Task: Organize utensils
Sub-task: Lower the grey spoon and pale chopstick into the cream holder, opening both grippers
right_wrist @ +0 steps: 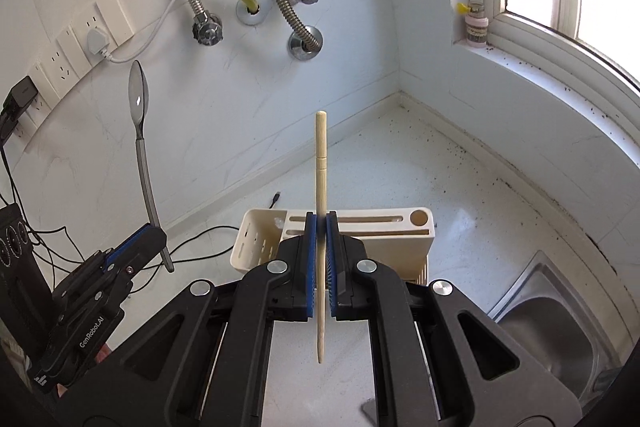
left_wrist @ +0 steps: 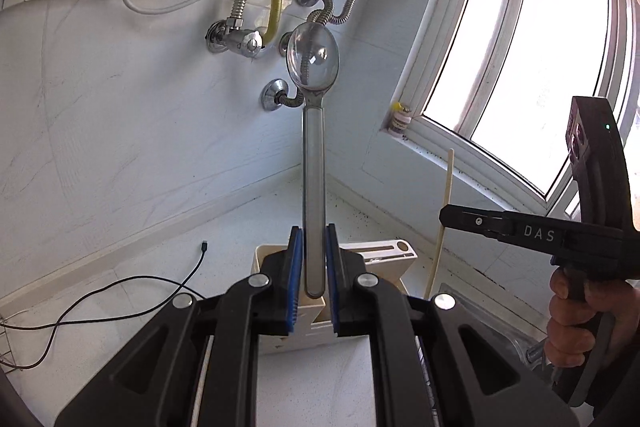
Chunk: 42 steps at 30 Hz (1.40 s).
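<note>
Gripping low on its handle, the left claw [left_wrist: 313, 267] holds a stiff, slippery metal spoon [left_wrist: 313, 155] upright; a light wooden chopstick [right_wrist: 321, 187] is clamped mid-length by the right claw [right_wrist: 321, 259], above the holder [right_wrist: 360, 231] on the desk [right_wrist: 460, 187].

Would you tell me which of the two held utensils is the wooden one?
The chopstick, clamped upright in the right gripper, is pale wood and thin. The other, the spoon in the left gripper, is shiny metal with a bowl on top.
</note>
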{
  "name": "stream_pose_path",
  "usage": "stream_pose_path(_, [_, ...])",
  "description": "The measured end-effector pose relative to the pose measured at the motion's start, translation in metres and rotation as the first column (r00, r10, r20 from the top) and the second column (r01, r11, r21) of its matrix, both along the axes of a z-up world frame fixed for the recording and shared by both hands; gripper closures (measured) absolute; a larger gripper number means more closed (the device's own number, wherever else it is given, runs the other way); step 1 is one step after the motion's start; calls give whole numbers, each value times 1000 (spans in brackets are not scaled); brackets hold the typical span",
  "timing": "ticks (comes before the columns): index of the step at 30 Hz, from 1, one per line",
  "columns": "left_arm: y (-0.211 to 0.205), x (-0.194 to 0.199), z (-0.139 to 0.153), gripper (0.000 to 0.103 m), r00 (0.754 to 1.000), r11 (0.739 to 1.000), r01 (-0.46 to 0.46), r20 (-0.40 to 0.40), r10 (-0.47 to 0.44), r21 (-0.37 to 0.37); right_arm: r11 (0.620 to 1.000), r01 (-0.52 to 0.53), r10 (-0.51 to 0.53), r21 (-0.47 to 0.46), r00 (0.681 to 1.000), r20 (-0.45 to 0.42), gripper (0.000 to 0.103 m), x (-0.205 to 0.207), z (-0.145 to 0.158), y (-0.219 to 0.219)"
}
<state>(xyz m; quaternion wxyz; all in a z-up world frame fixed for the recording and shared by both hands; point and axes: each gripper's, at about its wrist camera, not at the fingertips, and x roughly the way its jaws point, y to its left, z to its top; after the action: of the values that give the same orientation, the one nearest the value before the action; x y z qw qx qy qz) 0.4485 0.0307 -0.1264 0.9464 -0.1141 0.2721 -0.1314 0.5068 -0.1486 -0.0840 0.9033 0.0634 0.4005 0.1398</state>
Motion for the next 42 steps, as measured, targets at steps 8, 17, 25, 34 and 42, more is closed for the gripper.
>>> stream_pose_path(8, [3, 10, -13, 92, 988, 1000, -9, 151, 6, 19, 997, 73, -67, -39, 989, 129, 98, 9, -5, -15])
stream_pose_path(17, [-13, 28, -47, 92, 972, 996, -28, 233, 6, 90, 995, 99, -95, -8, 969, 227, 98, 22, -34, -28])
stream_pose_path(25, [-18, 28, -78, 92, 967, 989, -82, 248, 49, 123, 992, 125, -126, 21, 955, 267, 98, 26, -52, -47])
stream_pose_path(34, [-20, 23, -86, 92, 958, 988, -95, 281, 57, 122, 993, 112, -100, -24, 949, 298, 98, 19, -59, -41])
stream_pose_path(42, [-25, 30, -95, 92, 967, 985, -79, 251, 39, 152, 992, 126, -113, -29, 953, 280, 98, 18, -66, -43])
